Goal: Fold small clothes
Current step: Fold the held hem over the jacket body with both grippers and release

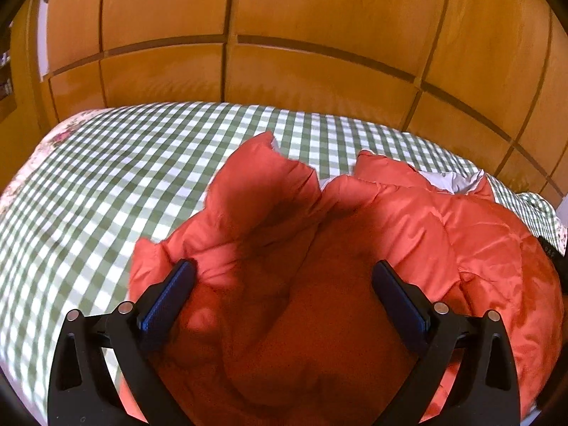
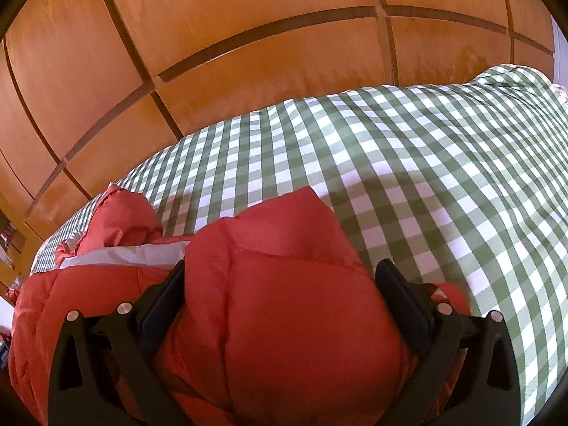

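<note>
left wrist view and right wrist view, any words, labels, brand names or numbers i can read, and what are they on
No text can be read with confidence.
Black object at the far right edge of the left wrist view: a few pale marks that may be letters, too small and blurred to read.
Puffy orange-red quilted jacket: no label or print visible.
Green-and-white checked bedcover: pattern only, no text.
Orange wooden panelled wall: no signs.

An orange-red quilted jacket (image 1: 355,248) with pale grey lining lies on a green-and-white checked bedcover (image 1: 124,177).

Home bedroom: gingham-covered bed (image 2: 408,177), wooden wardrobe doors (image 1: 301,28) behind.
</note>
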The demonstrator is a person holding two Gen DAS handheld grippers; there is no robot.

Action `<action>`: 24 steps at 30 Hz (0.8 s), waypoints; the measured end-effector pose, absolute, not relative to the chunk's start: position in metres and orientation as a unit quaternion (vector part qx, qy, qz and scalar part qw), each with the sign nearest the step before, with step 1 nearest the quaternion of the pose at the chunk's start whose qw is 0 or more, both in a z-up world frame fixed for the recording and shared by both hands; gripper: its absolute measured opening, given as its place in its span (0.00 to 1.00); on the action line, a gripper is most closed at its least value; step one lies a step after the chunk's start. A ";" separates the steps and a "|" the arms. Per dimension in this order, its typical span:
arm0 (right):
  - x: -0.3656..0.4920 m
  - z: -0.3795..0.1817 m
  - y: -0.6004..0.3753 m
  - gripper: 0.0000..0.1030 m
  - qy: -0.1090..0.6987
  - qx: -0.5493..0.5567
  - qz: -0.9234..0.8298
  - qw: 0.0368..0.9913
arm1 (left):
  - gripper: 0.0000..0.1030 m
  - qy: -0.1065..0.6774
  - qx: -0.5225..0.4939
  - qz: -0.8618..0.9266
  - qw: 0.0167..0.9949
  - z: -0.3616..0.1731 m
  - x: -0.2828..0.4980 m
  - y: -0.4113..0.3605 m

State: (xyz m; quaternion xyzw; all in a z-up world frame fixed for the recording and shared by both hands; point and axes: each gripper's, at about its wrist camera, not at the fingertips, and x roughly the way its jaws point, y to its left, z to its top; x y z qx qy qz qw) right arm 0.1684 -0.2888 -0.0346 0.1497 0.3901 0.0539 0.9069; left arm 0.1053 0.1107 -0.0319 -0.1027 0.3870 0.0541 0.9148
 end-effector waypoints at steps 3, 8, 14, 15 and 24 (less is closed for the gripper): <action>0.167 -0.034 -0.288 0.98 0.387 0.150 0.053 0.908 | 0.97 0.367 -0.148 0.044 0.917 -0.006 0.092 0.107; 0.166 -0.035 -0.288 0.98 0.383 0.153 0.054 0.909 | 0.97 0.342 -0.110 -0.060 0.931 0.027 0.091 0.052; 0.162 -0.034 -0.288 0.98 0.379 0.159 0.055 0.910 | 0.76 0.405 0.040 -0.100 0.908 -0.016 0.141 -0.018; 0.162 -0.034 -0.288 0.98 0.379 0.161 0.055 0.910 | 0.77 0.406 0.046 -0.100 0.907 -0.023 0.150 -0.019; 0.162 -0.036 -0.290 0.98 0.380 0.168 0.055 0.908 | 0.85 0.404 0.010 -0.049 0.913 -0.049 0.196 0.051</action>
